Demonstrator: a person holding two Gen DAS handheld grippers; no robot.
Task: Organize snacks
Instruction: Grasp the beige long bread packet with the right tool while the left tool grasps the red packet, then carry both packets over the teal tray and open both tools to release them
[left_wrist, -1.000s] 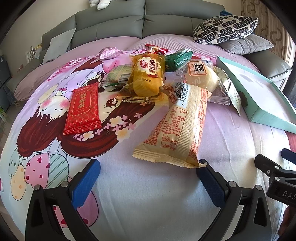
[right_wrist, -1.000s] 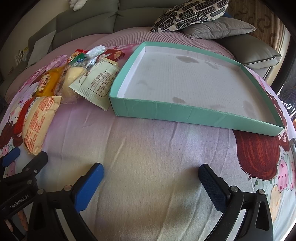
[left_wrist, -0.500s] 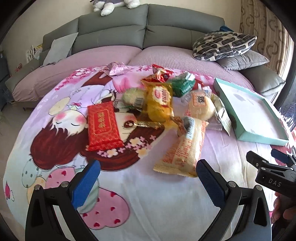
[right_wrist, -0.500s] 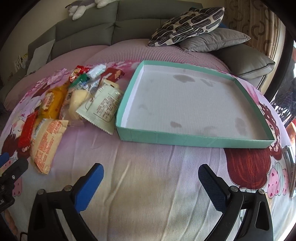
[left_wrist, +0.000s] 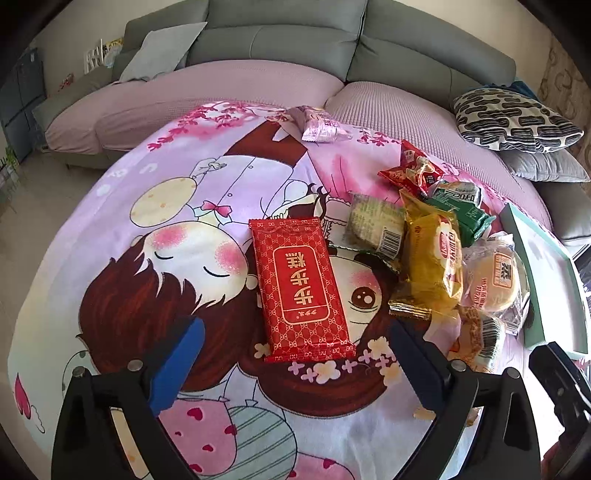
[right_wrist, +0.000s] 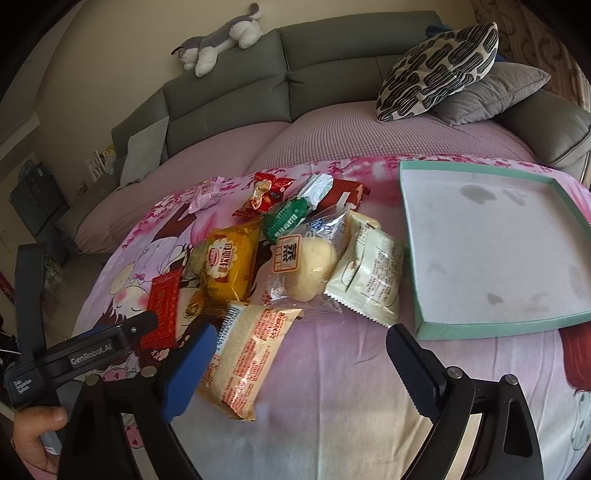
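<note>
Left gripper (left_wrist: 295, 365) wide apart, jaws closing, nothing between pads; hovers above cartoon blanket (left_wrist: 155, 229).
Red pack (left_wrist: 301, 288) flat on blanket just ahead of left gripper, apart from pile.
Snack pile right of red pack: yellow pack (left_wrist: 434, 258), bun (left_wrist: 493, 282), green pack (left_wrist: 461, 212).
Tray (right_wrist: 487, 251) right of pile, holds no snacks.
Right gripper (right_wrist: 299, 365) wide apart, jaws closing, grips nothing; orange-print pack (right_wrist: 247, 354) lies by its left pad, pile's near edge.

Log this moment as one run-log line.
left gripper: closing, empty, over red packet | right gripper: closing, empty | tray: empty
</note>
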